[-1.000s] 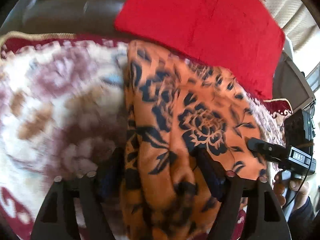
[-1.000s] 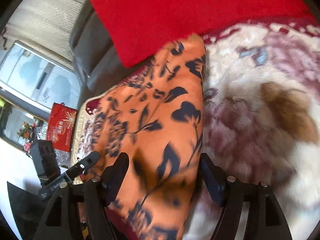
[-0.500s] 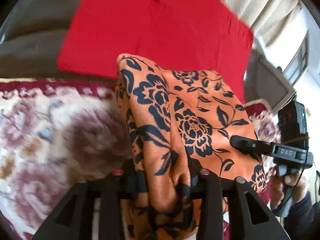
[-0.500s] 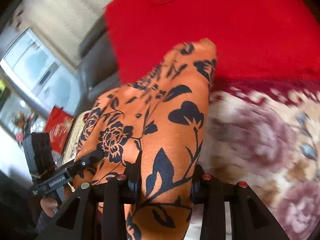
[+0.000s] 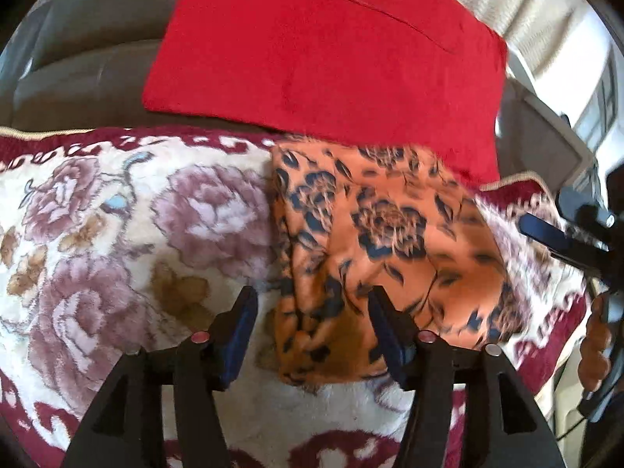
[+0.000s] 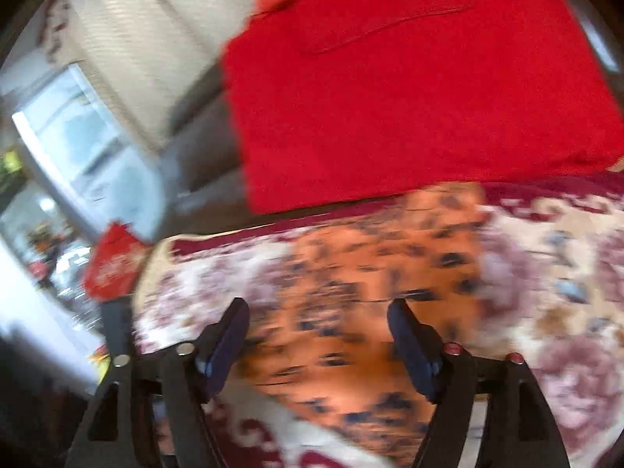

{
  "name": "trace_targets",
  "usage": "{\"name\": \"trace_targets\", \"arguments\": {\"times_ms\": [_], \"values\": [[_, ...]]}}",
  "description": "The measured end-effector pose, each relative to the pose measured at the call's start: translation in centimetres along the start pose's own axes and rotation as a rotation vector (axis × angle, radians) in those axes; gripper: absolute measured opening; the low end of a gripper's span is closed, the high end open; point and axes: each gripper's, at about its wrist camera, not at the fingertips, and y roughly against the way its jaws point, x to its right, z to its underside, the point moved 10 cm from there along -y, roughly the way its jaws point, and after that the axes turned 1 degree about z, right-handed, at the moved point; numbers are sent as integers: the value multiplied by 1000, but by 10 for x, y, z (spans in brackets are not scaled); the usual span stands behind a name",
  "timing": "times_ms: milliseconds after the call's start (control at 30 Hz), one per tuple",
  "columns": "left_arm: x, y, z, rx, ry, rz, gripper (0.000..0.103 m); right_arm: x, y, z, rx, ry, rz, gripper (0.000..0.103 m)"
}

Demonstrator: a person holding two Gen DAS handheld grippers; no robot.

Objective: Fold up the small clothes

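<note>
The orange flowered cloth (image 5: 374, 241) is lying in a soft folded heap on the flowery blanket (image 5: 117, 234), just below the red cushion (image 5: 331, 46). The left gripper (image 5: 312, 308) has just been opening its jaws and is holding nothing. The right gripper (image 6: 318, 321) has just been opening wide too, with nothing pinched. The cloth is looking light, floppy and a bit slippery, so grabbing 2 corners of an edge seems best.
</note>
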Motion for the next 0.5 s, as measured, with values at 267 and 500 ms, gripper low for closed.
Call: {"name": "trace_targets", "arguments": {"times_ms": [267,500], "values": [[-7,-12,6,-58,-5,-31,64,38,-12,-1,-52,-76,100,81],[0,-1,5,-42,-59,-99,64,116,-84,-60,-168,-212,142,83]]}}
